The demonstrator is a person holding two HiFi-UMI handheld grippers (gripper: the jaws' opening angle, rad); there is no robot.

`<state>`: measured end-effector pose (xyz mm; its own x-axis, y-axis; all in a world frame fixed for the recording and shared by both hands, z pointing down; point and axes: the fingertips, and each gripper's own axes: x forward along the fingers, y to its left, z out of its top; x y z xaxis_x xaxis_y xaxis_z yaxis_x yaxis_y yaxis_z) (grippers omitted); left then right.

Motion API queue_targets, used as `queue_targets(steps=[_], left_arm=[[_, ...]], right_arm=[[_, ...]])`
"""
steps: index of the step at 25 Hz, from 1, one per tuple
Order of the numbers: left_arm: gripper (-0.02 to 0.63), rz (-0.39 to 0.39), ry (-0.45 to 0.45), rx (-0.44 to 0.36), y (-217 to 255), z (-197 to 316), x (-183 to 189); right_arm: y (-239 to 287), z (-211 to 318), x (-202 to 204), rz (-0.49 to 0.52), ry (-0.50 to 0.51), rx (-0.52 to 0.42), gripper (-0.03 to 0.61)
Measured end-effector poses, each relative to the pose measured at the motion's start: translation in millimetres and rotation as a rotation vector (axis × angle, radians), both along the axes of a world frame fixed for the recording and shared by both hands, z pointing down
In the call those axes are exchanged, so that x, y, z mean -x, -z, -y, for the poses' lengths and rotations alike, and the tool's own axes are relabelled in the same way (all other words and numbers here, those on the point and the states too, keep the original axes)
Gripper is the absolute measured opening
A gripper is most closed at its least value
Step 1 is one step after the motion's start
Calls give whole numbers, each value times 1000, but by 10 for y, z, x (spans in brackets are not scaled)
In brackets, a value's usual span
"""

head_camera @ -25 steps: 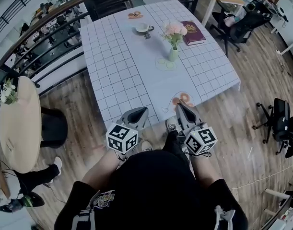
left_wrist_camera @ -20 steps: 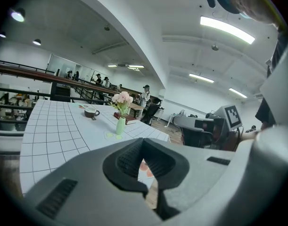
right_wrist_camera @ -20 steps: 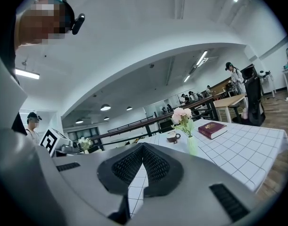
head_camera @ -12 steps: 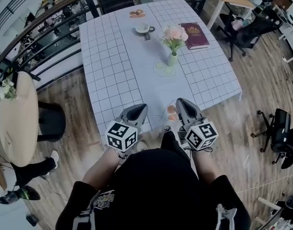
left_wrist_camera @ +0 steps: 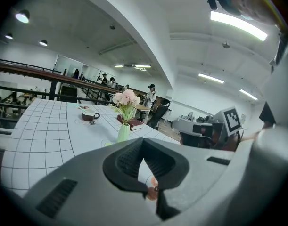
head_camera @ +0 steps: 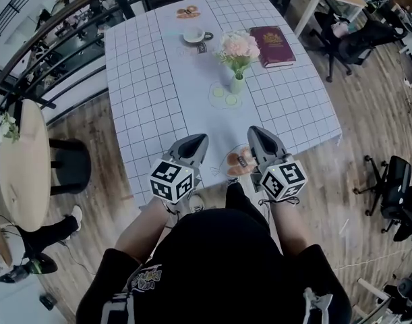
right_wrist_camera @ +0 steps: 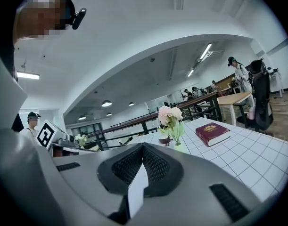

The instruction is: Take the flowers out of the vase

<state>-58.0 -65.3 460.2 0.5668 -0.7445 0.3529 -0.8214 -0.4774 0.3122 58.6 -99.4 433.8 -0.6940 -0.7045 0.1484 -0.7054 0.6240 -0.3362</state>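
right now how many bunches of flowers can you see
2. A pink bunch stands in the vase on the checked table; a small bunch sits on the round table at the far left. More may be hidden elsewhere.

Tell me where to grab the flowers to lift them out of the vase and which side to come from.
Grip the green stems just above the vase mouth, below the pink blooms: there the flowers bunch into one narrow, upright bundle, while the blooms look soft and wide. Probably come in level from the near table edge, then lift straight up.
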Motion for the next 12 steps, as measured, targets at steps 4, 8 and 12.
queue_targets(steps=[4, 8, 12], left_arm=[[8, 4, 8, -4, -21, 220, -86], [8, 6, 19, -7, -42, 474, -195], [8, 18, 34, 0, -122, 719, -263]], right_arm=[[-88, 205, -32, 4, 8, 6, 21], [-181, 433, -66, 5, 20, 18, 20], [-279, 652, -99, 6, 34, 31, 21]])
